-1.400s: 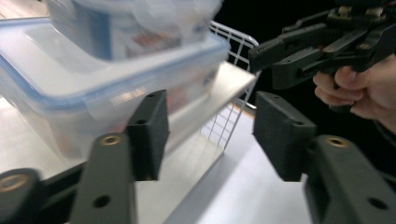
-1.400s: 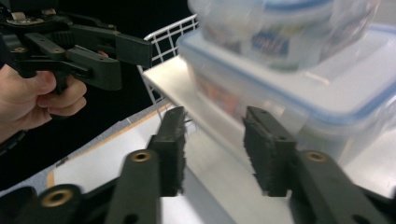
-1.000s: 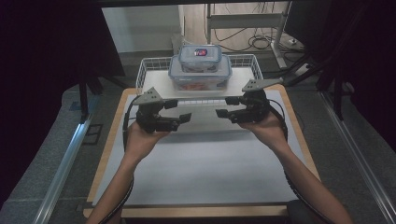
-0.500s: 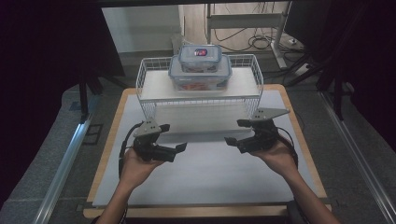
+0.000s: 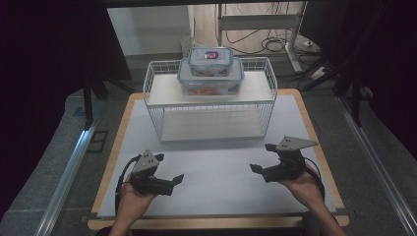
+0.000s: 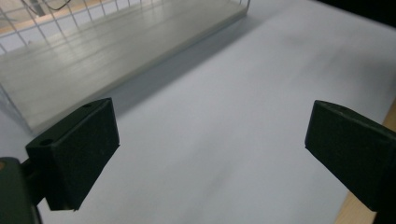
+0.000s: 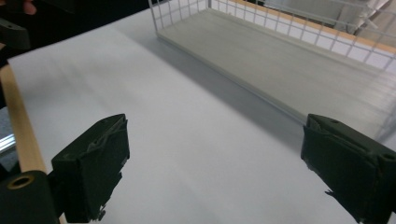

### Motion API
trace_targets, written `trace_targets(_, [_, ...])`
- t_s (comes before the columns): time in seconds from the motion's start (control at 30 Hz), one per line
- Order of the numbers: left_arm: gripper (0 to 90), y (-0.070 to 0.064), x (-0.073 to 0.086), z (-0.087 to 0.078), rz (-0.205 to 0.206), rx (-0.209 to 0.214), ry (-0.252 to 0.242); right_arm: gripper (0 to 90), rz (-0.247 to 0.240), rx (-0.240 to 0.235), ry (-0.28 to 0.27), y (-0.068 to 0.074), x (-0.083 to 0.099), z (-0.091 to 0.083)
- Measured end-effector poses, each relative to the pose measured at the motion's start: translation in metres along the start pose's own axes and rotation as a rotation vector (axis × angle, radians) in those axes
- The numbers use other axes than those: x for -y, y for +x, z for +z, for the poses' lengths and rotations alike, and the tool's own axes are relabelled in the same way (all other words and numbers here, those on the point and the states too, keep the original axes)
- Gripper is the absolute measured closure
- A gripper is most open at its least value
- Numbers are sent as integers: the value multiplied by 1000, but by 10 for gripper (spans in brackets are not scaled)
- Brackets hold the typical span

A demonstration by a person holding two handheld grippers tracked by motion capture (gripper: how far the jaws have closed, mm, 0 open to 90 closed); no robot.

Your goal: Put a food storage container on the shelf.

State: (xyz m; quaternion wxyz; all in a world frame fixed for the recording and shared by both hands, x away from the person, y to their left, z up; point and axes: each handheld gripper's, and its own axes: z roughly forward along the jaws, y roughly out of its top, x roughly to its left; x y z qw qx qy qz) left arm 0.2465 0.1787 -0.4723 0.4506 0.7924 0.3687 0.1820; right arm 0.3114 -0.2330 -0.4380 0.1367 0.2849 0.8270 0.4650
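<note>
A white wire rack [image 5: 162, 92] with two shelves stands at the back of the table. On its upper shelf a small clear lidded container [image 5: 211, 56] is stacked on a larger one [image 5: 210, 79]. My left gripper [image 5: 173, 180] hovers open over the white mat near the front left, its jaws pointing right. My right gripper [image 5: 260, 158] is open at the front right, its jaws pointing left. In the left gripper view my gripper [image 6: 210, 126] has wide jaws with nothing between them, and the rack's lower shelf [image 6: 93, 51] lies beyond. The right gripper [image 7: 215, 140] is likewise wide and empty, facing that shelf [image 7: 289, 60].
A white mat [image 5: 216, 167] covers the wooden table [image 5: 121, 142]. The rack's lower shelf [image 5: 211, 125] is bare. Dark curtains and metal rails flank the table, and cables lie on the floor behind. The other gripper's jaw [image 7: 11, 33] shows in the right gripper view.
Both grippers have drawn back from just in front of the rack to the table's front and moved apart. The containers have stayed in place.
</note>
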Motion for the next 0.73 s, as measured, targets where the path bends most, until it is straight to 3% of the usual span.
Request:
trace_targets(0.27, [23,-3,31,4,4,-55,56,59,14,48,20,-11,42,0])
trace_targets(0.43, [17,-2,53,11,54,-112,149,59,19,64,70,-18,63,11])
trace_targets(0.5, [12,1,57,15,40,-108,172,59,13,65,92,-20,66,16])
trace_targets(0.73, [8,6,56,14,11,-101,130,61,19,57,95,-23,68,17])
